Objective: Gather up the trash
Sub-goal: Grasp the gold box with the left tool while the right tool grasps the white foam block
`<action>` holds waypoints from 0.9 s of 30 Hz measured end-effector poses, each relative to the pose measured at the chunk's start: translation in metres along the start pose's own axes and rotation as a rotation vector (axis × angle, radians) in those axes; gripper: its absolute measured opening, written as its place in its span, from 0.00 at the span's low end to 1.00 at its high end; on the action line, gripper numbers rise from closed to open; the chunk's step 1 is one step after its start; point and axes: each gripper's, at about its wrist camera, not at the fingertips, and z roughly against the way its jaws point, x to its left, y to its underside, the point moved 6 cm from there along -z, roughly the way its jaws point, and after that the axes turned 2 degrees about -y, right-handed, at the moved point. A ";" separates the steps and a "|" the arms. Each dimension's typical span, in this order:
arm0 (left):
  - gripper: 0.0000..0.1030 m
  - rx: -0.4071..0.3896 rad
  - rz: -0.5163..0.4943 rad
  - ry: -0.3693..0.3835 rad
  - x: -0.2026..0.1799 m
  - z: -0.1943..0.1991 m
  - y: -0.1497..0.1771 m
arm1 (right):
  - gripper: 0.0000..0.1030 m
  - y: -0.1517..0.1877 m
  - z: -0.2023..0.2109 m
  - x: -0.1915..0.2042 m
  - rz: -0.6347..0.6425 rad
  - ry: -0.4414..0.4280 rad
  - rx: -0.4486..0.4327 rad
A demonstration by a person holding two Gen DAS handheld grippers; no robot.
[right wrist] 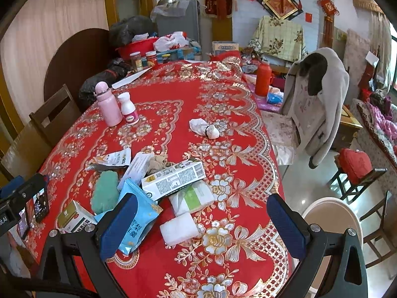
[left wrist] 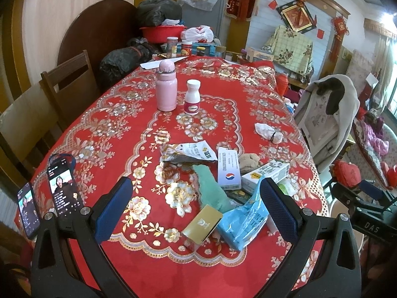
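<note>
Hovering over the red tablecloth (left wrist: pixel 119 129), we hold both claws spread wide and empty — left gripper (left wrist: pixel 196 207), right gripper (right wrist: pixel 202 223). Trash sits heaped at centre frame: blue wrapper (right wrist: pixel 135 219), milk carton (right wrist: pixel 173 178), gold box (left wrist: pixel 202 223). Overlapping pieces may drag neighbours off the edge, we judge — or we grab the pink bottle (left wrist: pixel 166 87), upper centre, by mistake.

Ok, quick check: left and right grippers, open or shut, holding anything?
Left gripper: open, holding nothing, above the trash pile.
Right gripper: open, holding nothing, above the table edge.
</note>
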 end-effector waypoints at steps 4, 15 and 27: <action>0.99 0.008 0.005 -0.001 0.002 -0.001 0.000 | 1.00 0.000 0.000 0.002 0.012 0.005 0.001; 0.99 0.057 0.026 0.022 0.035 -0.001 0.006 | 1.00 0.017 -0.016 0.000 0.011 -0.057 0.084; 0.99 0.205 -0.054 0.091 0.020 -0.040 0.052 | 1.00 0.068 -0.066 -0.001 0.029 -0.128 0.261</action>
